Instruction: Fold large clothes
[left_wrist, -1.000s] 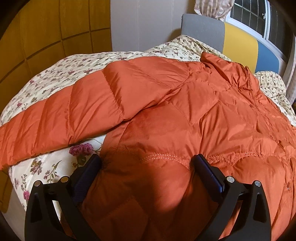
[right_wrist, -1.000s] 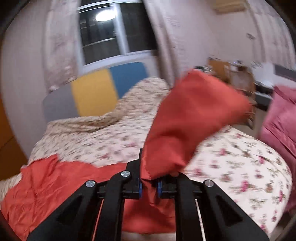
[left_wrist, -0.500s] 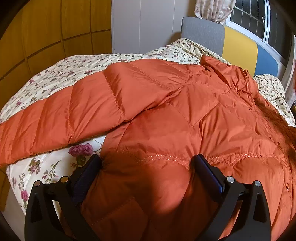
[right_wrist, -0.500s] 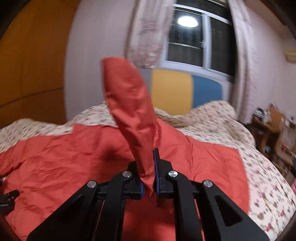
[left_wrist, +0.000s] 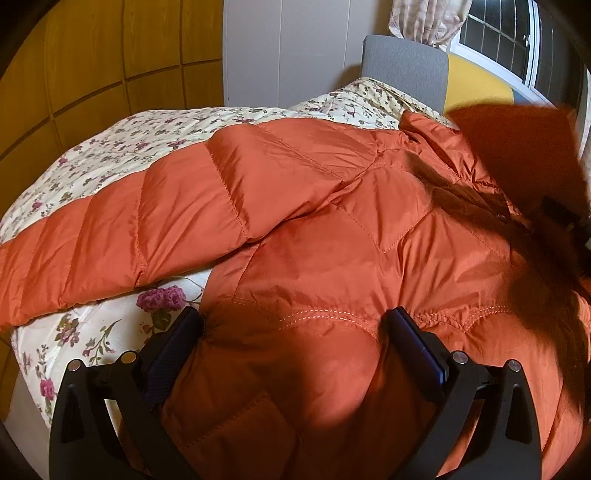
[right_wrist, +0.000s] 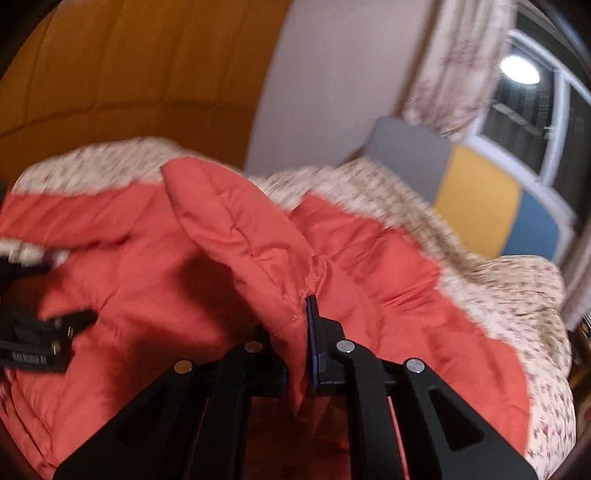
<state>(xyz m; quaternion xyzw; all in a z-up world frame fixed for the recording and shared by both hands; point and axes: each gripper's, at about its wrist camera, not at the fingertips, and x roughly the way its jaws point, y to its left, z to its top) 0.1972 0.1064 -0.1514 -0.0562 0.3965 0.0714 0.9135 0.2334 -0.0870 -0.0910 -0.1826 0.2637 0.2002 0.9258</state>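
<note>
Two grippers are seen over an orange puffer jacket (left_wrist: 332, 240) that's spread across the floral bedspread (left_wrist: 110, 155). Nearest, the left gripper (left_wrist: 291, 328) is held spread wide, fingers resting on the jacket's lower body near the bed's near edge, nothing pinched. The right gripper (right_wrist: 297, 354) is clamped on a sleeve (right_wrist: 236, 236), which is lifted over the jacket's chest; that view's pretty blurred, so the exact grip spot is hard to call. Farther back, a grey, yellow and blue headboard (right_wrist: 476, 195) is seen.
</note>
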